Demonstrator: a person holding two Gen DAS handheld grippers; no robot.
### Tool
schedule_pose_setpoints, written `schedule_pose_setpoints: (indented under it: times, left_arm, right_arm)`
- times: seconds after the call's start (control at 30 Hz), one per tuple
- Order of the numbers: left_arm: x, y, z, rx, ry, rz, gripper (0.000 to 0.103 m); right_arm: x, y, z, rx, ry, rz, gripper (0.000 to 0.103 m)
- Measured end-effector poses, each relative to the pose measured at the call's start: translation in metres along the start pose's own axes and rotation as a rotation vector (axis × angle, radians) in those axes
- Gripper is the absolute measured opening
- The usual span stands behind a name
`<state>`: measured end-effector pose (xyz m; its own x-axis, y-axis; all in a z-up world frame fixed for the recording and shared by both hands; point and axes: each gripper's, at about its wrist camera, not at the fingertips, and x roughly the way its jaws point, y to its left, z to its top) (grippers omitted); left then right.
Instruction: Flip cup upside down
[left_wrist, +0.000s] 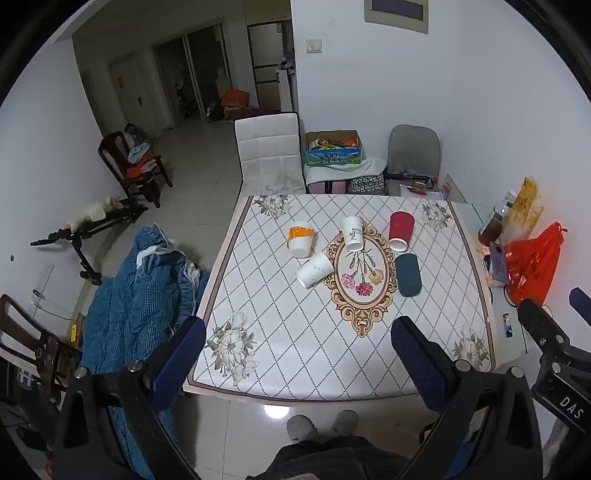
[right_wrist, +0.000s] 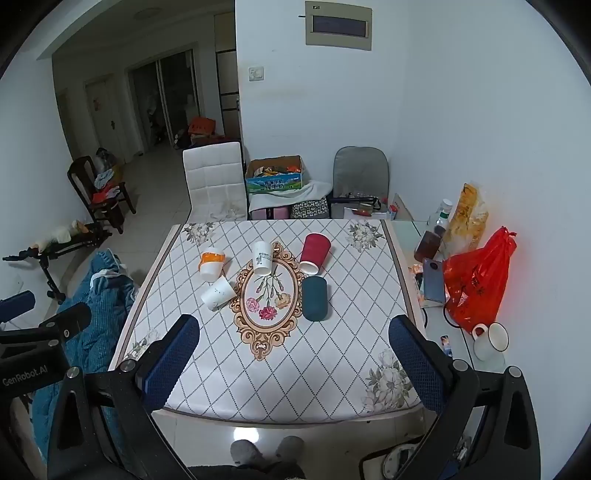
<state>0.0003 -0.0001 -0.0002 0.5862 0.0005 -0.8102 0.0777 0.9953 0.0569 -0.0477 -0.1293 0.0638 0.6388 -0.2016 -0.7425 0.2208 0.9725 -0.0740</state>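
Several cups lie on their sides on the patterned table (left_wrist: 295, 350): an orange-and-white cup (left_wrist: 301, 239) (right_wrist: 211, 266), a plain white cup (left_wrist: 314, 270) (right_wrist: 218, 292), a white printed cup (left_wrist: 352, 233) (right_wrist: 262, 258), a red cup (left_wrist: 400, 230) (right_wrist: 314, 253) and a dark teal cup (left_wrist: 408, 274) (right_wrist: 314, 297). My left gripper (left_wrist: 299, 354) is open and empty above the table's near edge. My right gripper (right_wrist: 293, 354) is open and empty, also well short of the cups.
A white chair (left_wrist: 269, 151) and a grey chair (left_wrist: 413, 155) stand behind the table. A blue quilt (left_wrist: 140, 288) lies at the left. At the right are a red bag (right_wrist: 476, 280), a phone (right_wrist: 433, 280), bottles and a white mug (right_wrist: 489, 339).
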Motion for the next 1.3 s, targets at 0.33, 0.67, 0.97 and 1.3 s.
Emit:
schedule_pose_setpoints:
  times: [0.33, 0.67, 0.97, 1.3]
  left_arm:
    - [-0.0015, 0.0005, -0.0007, -0.004, -0.016, -0.003, 0.103]
    - [-0.0012, 0.0003, -0.0007, -0.002, -0.013, -0.004, 0.103]
    - [-0.0013, 0.001, -0.0005, -0.002, -0.014, -0.003, 0.103]
    - [-0.0016, 0.0008, -0.0009, -0.003, -0.017, -0.004, 0.103]
  right_arm:
    - [-0.0005, -0.0008, 0.0001, -0.002, -0.003, -0.001, 0.103]
    - [-0.0018, -0.0036, 0.0004, -0.003, -0.001, -0.003, 0.103]
    - [-0.0018, -0.0037, 0.0037, 0.0, 0.0, 0.002, 0.103]
    - [-0.0059, -0.0048, 0.0028, -0.002, -0.003, 0.009, 0.103]
